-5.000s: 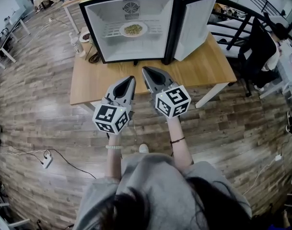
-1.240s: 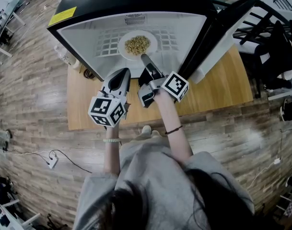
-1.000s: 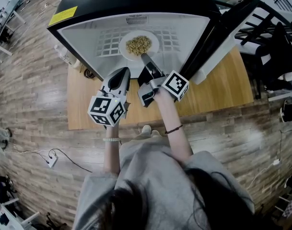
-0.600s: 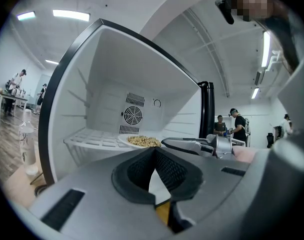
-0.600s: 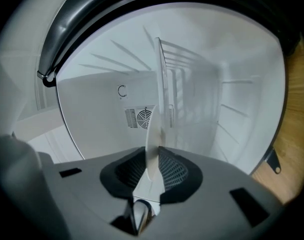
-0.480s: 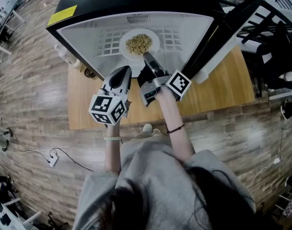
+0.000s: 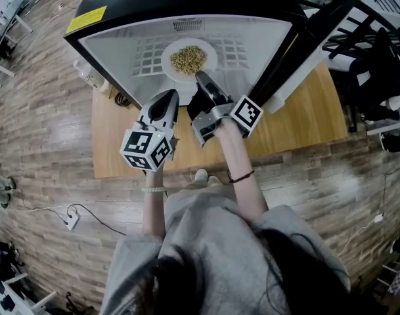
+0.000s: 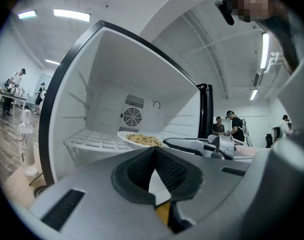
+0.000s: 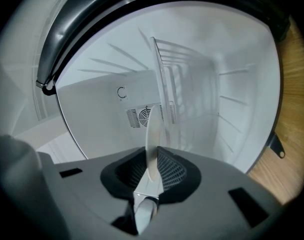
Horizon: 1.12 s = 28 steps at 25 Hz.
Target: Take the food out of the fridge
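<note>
While my right tool (image 7: 200, 79) is closing on the rim of the plate (image 7: 168, 63), my left tool (image 7: 169, 98) hangs shut and empty at the front edge of the fridge (image 7: 186, 2).

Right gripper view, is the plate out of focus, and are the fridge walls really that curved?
Right gripper view: the plate, edge-on right by the lens, looks slightly soft; the fridge walls bow from wide-angle distortion, and the corners go dark. Head view: plate and food are sharp and evenly lit; the fridge front bows there too.
</note>
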{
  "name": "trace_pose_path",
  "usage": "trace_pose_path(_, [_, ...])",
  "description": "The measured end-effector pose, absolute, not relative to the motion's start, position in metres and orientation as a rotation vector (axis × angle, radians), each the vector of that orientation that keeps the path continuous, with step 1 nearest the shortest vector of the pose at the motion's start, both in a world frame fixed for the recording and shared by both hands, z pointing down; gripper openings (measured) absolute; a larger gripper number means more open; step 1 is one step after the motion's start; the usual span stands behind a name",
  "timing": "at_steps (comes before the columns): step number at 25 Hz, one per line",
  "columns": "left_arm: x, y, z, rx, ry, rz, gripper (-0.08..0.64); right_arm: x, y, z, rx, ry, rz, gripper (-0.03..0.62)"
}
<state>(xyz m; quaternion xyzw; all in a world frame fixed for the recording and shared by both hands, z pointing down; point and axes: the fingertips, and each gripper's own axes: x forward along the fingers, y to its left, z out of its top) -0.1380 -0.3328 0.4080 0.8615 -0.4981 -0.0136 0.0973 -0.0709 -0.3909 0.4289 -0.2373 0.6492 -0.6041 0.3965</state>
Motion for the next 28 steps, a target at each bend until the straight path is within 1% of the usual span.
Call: trace_pose_path(28, [-0.126,-0.281,0.396,2.65,-1.384,-0.031,0.008,-0.052,-0.335,0.398,-0.469,1.743,-1.582,0.061])
